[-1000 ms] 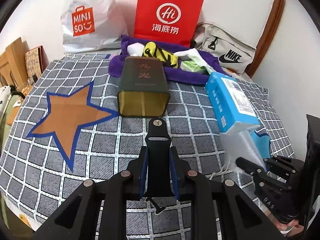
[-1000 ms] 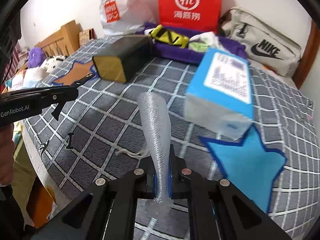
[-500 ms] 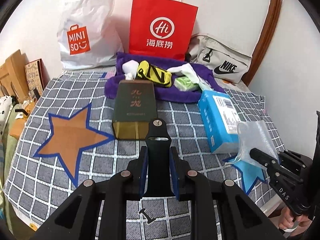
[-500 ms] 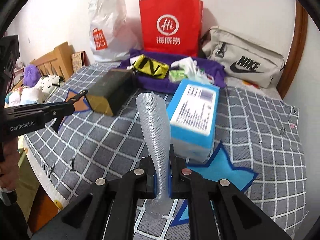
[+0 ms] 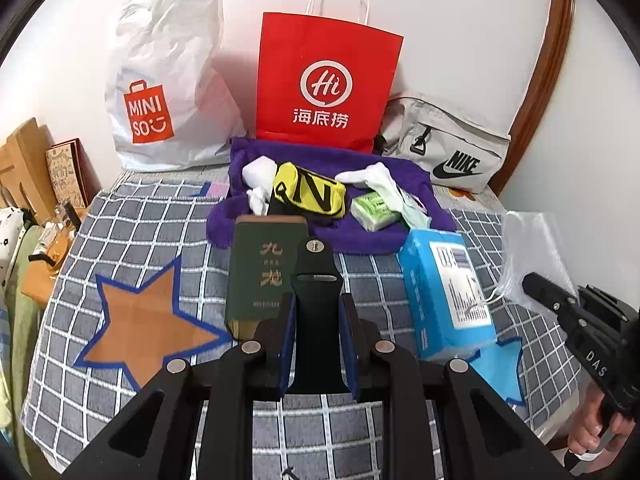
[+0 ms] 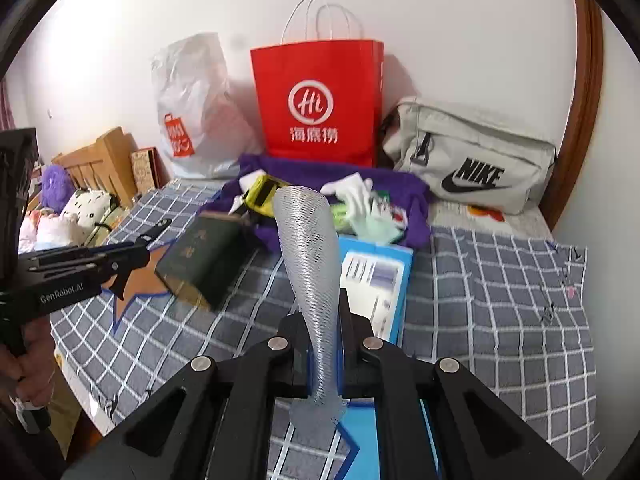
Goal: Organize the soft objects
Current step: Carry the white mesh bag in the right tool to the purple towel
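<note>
My right gripper (image 6: 325, 354) is shut on a translucent white mesh bag (image 6: 310, 268) and holds it up above the bed; the bag also shows in the left wrist view (image 5: 534, 250). My left gripper (image 5: 317, 344) is shut on a black strap-like piece (image 5: 316, 308) and hovers over the checked blanket (image 5: 132, 232). A purple towel (image 5: 360, 236) at the back holds a yellow pouch (image 5: 310, 194), white socks (image 5: 258, 176) and a green packet (image 5: 374, 210).
A dark green box (image 5: 262, 272) and a blue box (image 5: 444, 288) lie mid-bed. A red paper bag (image 5: 326, 84), a white Miniso bag (image 5: 168, 92) and a grey Nike bag (image 5: 444, 144) stand against the wall. An orange star (image 5: 144, 324) and a blue star (image 5: 498, 372) mark the blanket.
Both grippers have pulled back and risen from the bed. The right one lifted the mesh bag off the blanket, still gripped.
</note>
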